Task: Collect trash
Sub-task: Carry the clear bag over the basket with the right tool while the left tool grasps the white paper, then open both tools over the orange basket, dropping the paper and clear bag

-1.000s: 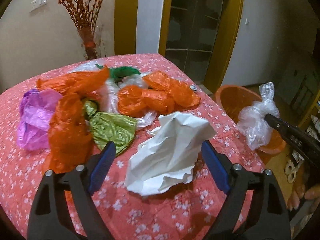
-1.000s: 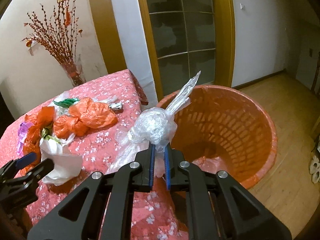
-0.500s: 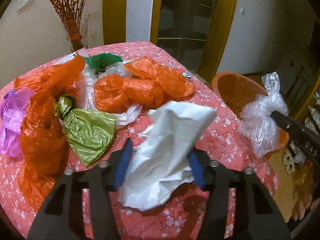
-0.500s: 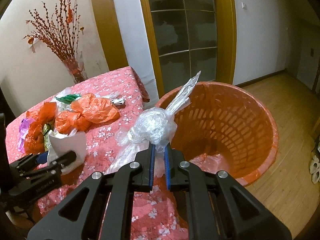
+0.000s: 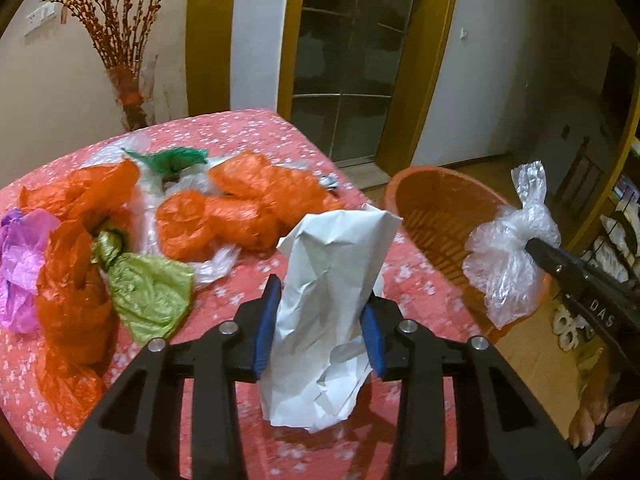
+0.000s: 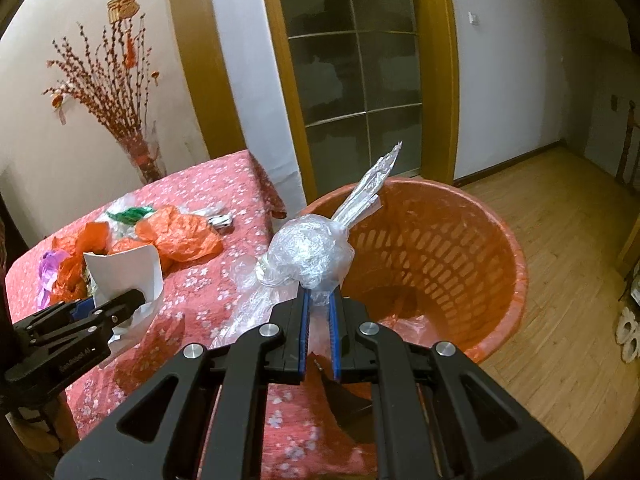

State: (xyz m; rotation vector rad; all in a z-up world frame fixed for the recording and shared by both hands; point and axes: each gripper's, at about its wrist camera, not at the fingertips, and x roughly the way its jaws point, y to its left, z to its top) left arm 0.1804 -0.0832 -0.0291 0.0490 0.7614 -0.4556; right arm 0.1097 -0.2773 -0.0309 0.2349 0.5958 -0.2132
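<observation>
My left gripper (image 5: 320,320) is shut on a crumpled white paper bag (image 5: 328,300) and holds it just above the red flowered tablecloth (image 5: 420,292); it also shows in the right wrist view (image 6: 128,276). My right gripper (image 6: 319,320) is shut on a knotted clear plastic bag (image 6: 308,252), held near the rim of the orange laundry-style basket (image 6: 460,240), between table and basket. The clear bag (image 5: 508,256) and the basket (image 5: 436,204) also show in the left wrist view. Orange bags (image 5: 248,208), a green bag (image 5: 148,292) and a purple bag (image 5: 20,264) lie on the table.
A vase of red branches (image 5: 128,92) stands at the table's far corner by the wall. A glass door (image 6: 360,80) in a wooden frame is behind the basket. Wooden floor (image 6: 560,280) lies to the right, with slippers (image 6: 628,332) on it.
My left gripper closed on the white paper bag and lifted it up off the table. My right gripper kept hold of the clear bag near the basket, barely moving.
</observation>
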